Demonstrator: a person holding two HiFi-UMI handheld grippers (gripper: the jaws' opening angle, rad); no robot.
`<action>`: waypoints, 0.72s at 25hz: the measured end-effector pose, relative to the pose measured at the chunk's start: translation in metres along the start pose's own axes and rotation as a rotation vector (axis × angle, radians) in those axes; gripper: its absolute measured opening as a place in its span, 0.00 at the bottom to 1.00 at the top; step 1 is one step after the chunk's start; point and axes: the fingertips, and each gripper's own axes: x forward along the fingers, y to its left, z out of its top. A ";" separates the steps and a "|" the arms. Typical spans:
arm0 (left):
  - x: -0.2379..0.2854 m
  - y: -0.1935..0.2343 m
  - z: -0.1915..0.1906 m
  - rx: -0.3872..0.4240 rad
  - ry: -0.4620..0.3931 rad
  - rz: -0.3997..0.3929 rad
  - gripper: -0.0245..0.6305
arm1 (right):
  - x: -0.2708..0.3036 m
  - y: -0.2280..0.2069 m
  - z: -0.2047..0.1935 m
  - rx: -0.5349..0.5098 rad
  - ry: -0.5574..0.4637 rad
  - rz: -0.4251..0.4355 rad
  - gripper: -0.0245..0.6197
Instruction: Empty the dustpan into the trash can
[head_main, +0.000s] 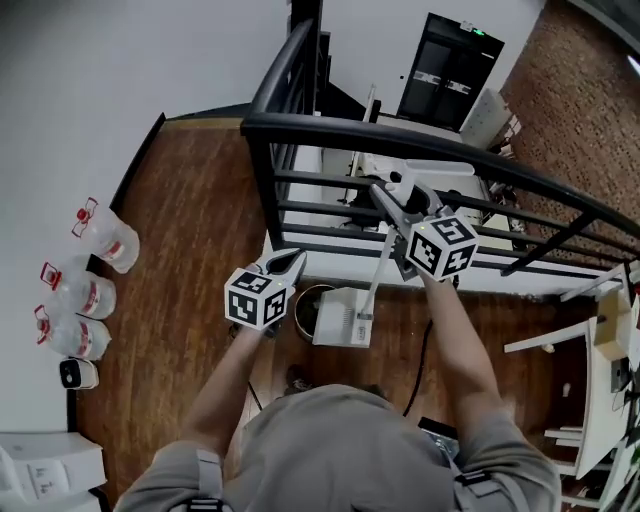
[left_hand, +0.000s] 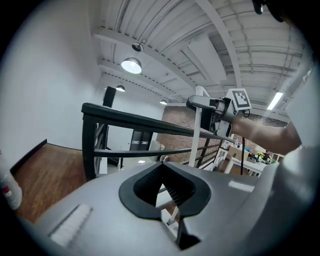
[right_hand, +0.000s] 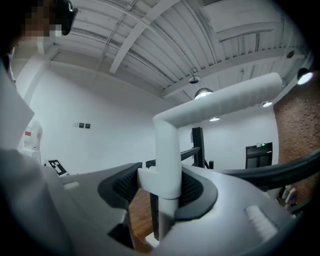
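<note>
Dustpan (head_main: 340, 318), white, hangs low on its long handle (right_hand: 167, 150), just beside the dark trash can (head_main: 304, 300). The right gripper (right_hand: 160, 184) jaws clamp the handle. The left gripper (left_hand: 162, 187) jaws sit together, empty. The step in hand looks like positioning; next, lift the pan over the rim and tip it.

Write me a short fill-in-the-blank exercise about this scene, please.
1. The right gripper is shut on the dustpan's white ____.
2. The left gripper holds ____.
3. In the head view, the dustpan shows just right of the dark round ____.
Missing words: handle; nothing; trash can.
</note>
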 end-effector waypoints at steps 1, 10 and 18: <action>0.006 -0.011 0.000 0.007 0.005 -0.009 0.04 | -0.015 -0.007 0.000 0.012 -0.003 -0.010 0.33; 0.065 -0.118 0.000 0.042 0.023 -0.089 0.04 | -0.151 -0.062 0.024 0.078 -0.091 -0.094 0.32; 0.096 -0.188 -0.009 0.058 0.046 -0.153 0.04 | -0.235 -0.116 0.043 0.050 -0.146 -0.218 0.32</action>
